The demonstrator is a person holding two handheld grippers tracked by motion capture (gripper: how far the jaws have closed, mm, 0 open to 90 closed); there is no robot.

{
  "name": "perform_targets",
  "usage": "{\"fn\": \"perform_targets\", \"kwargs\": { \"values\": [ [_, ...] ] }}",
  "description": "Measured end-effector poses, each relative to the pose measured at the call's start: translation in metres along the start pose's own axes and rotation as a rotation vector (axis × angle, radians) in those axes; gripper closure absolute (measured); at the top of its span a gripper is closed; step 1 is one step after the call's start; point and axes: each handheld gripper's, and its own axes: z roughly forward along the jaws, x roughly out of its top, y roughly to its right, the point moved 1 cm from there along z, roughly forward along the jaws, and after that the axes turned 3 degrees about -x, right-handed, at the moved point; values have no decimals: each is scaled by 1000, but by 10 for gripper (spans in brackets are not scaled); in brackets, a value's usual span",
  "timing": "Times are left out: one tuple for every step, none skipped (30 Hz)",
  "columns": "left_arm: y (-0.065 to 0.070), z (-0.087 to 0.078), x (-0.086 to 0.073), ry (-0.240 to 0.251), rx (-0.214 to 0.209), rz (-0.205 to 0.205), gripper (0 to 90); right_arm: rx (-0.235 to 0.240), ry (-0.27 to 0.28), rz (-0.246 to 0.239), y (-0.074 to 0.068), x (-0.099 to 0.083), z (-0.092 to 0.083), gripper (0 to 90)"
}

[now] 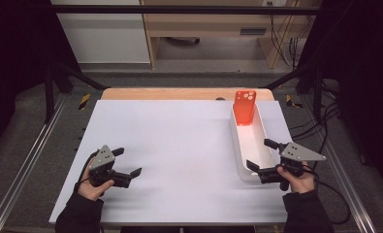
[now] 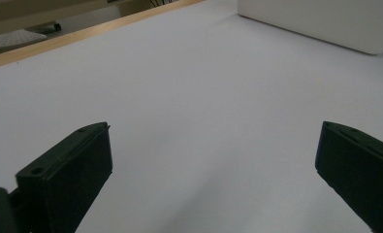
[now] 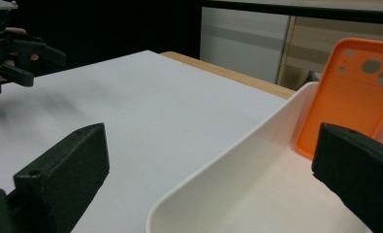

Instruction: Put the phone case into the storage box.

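Black jaws of the right tool (image 1: 263, 159) stand wide apart nearest the lens in the right gripper view, released and holding nothing, straddling the near corner of the white tray (image 3: 237, 160). The left tool (image 1: 129, 162) is likewise spread open and empty, hovering low over the bare left part of the table (image 1: 179, 145), well apart from the tray.

Largest is the table itself, covered with a white sheet, with a wooden edge showing at the far side. Next comes the tray (image 1: 238, 150), a long, shallow white trough lying lengthwise along the right side of the table, its near end between the right tool's jaws. Smallest is the orange phone case (image 1: 244, 107), which stands tilted against the tray's far end wall, its camera cut-outs uppermost, its lower edge resting on the tray floor.

The case looks like thin, flexible moulded plastic or silicone: very light, not fragile, probably a little grippy rather than slick, but liable to bend or buckle if squeezed across its open width. A pinch on the free upper edge or a side rim, one jaw inside and one on the back, seems the surest hold. The tray looks stiff and light, likely to slide on the sheet if nudged.
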Motion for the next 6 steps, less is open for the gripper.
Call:
{"fn": "perform_targets", "kwargs": {
  "values": [
    [0, 0, 0, 0, 0, 1, 0, -4, -1, 11, 1, -3, -2, 5],
    [1, 0, 0, 1, 0, 2, 0, -7, 2, 15, 3, -5, -4, 5],
    [1, -1, 0, 4, 0, 2, 0, -5, 1, 17, 4, -7, -6, 4],
    [1, -1, 1, 7, -1, 3, 0, -9, 2, 19, 5, -9, -7, 4],
    [0, -1, 1, 10, 0, 4, 0, -15, 2, 25, 7, -10, -9, 4],
    [0, -2, 1, 12, 1, 3, 0, -18, 7, 26, 8, -11, -10, 5]
  ]
}}
